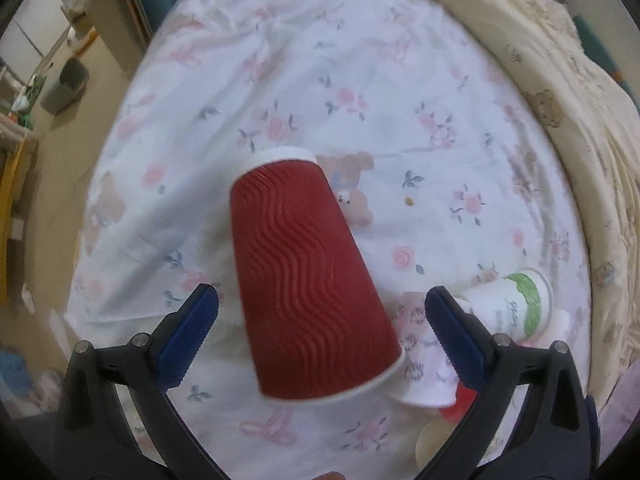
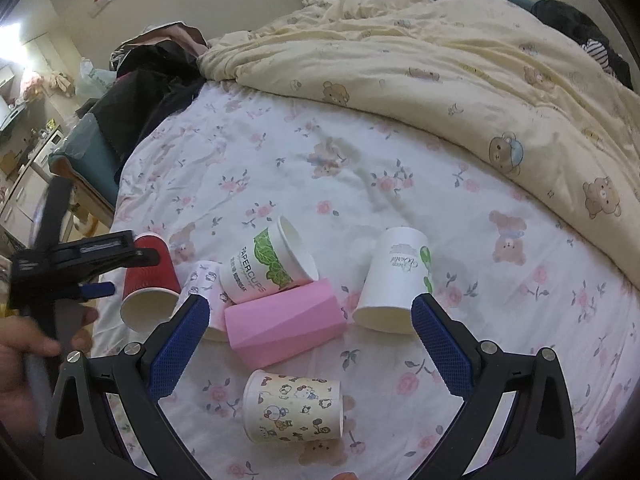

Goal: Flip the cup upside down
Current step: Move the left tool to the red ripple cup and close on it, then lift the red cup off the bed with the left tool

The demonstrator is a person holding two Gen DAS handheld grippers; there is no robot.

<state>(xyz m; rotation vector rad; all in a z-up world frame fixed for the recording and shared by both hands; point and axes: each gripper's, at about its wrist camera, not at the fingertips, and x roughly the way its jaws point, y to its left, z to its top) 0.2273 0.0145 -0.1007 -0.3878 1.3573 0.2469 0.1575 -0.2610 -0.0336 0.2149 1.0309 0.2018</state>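
The left gripper [image 1: 322, 332] stood with its blue pads spread wide, the red cup [image 1: 308, 276] lying between them but touching neither pad as far as the left wrist view showed. The cup filled the centre of that frame, its white base toward the upper middle and its open rim toward the lower right. From the right wrist view the same red cup [image 2: 150, 284] sat at the left edge of the frame, base up and mouth tipped toward the camera, with the left gripper [image 2: 94, 276] around it from the left and the person's hand [image 2: 28, 356] at the lower left. It looked tilted, not flat on its rim, so I judged the flip nearly done and the cup either just let go or about to settle; the wide spread suited a release.

The right gripper [image 2: 308, 324] was also spread apart and held nothing, hanging over the cluster at the lower middle of its frame, probably waiting clear of the left.

Beyond the red cup lay other cups on the flowered bed sheet [image 2: 360, 152]: a patterned cup [image 2: 204, 280] beside it, a green-leaf cup [image 2: 268, 264] on its side, a pink cup [image 2: 284, 322] lying down, a white cup [image 2: 394, 280] mouth down, and a cartoon cup [image 2: 294, 406] on its side nearest the camera. A cream quilt [image 2: 460, 68] was bunched across the upper right.
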